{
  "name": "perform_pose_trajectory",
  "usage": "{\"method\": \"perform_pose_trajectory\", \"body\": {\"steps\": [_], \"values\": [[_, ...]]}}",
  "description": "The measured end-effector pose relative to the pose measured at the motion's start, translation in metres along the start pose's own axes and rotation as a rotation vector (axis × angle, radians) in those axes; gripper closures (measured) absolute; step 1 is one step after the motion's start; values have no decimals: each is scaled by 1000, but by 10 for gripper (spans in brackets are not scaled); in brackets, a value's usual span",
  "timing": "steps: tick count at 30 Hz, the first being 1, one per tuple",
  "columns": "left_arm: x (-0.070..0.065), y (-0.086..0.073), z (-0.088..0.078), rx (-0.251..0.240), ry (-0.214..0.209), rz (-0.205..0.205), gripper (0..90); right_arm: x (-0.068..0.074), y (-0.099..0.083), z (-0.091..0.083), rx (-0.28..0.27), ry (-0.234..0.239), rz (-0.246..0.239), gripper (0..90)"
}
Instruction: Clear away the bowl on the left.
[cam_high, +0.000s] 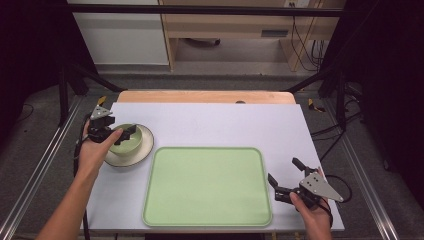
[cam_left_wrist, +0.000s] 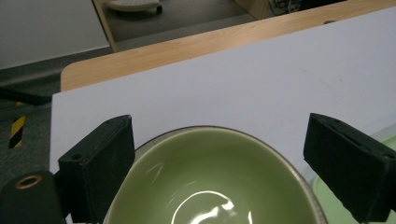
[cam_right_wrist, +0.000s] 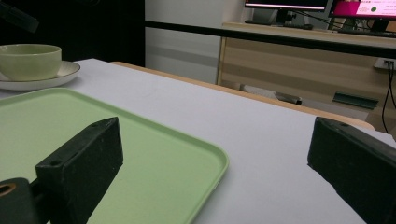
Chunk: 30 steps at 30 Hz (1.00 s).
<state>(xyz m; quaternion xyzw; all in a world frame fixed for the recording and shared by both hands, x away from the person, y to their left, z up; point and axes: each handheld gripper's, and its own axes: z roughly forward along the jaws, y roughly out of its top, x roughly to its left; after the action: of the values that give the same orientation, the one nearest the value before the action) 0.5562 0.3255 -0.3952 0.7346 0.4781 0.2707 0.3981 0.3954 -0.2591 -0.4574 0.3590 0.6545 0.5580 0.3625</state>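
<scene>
A green bowl (cam_high: 126, 142) stands on a cream plate (cam_high: 144, 148) at the table's left side. My left gripper (cam_high: 123, 133) hovers over the bowl, open. In the left gripper view its two jaws stand wide on either side of the bowl (cam_left_wrist: 210, 186), with a gap between each jaw and the rim. My right gripper (cam_high: 285, 171) is open and empty, low over the white table top just off the right edge of a pale green tray (cam_high: 207, 186). The right gripper view has the tray (cam_right_wrist: 46, 121) to the left, with the bowl (cam_right_wrist: 29, 60) and plate (cam_right_wrist: 65, 72) far off.
The white table top (cam_high: 225, 125) lies bare behind the tray, and a wooden strip (cam_high: 200, 96) runs along its far edge. Black frame posts (cam_high: 62, 95) flank the table. Cabinets and cables stand on the floor beyond.
</scene>
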Motion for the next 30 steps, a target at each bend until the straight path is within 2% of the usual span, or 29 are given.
{"method": "perform_pose_trajectory", "body": {"steps": [1, 2, 4, 5, 9, 14, 20, 24, 25, 28, 30], "values": [[2, -2, -1, 8, 22, 1, 115, 1, 0, 0, 3, -4, -3, 32], [7, -6, -2, 17, 41, -16, 115, 1, 0, 0, 2, -7, -4, 31], [9, -8, -2, 26, 44, -23, 115, 1, 0, 0, 1, -7, -3, 31], [13, -12, -2, 28, 45, -48, 114, 1, 0, 0, 3, -7, -2, 31], [17, -15, -4, 22, 41, -74, 110, 1, 0, 0, 1, -9, -3, 30], [19, -20, -2, 41, 35, -81, 91, 0, -1, 0, 6, -29, 12, 13], [18, -21, 1, 54, 49, -90, 94, 1, -1, 1, 7, -34, 2, 13], [17, -21, 2, 64, 46, -83, 97, 2, -1, 1, 7, -36, -10, 16], [17, -21, 2, 66, 47, -83, 97, 2, -1, 0, 5, -32, -10, 23], [16, -21, 3, 70, 51, -83, 103, 5, 0, 1, -5, 21, -30, 39], [17, -21, 3, 78, 53, -82, 105, 7, 0, 1, -1, 29, -32, 39]]}}
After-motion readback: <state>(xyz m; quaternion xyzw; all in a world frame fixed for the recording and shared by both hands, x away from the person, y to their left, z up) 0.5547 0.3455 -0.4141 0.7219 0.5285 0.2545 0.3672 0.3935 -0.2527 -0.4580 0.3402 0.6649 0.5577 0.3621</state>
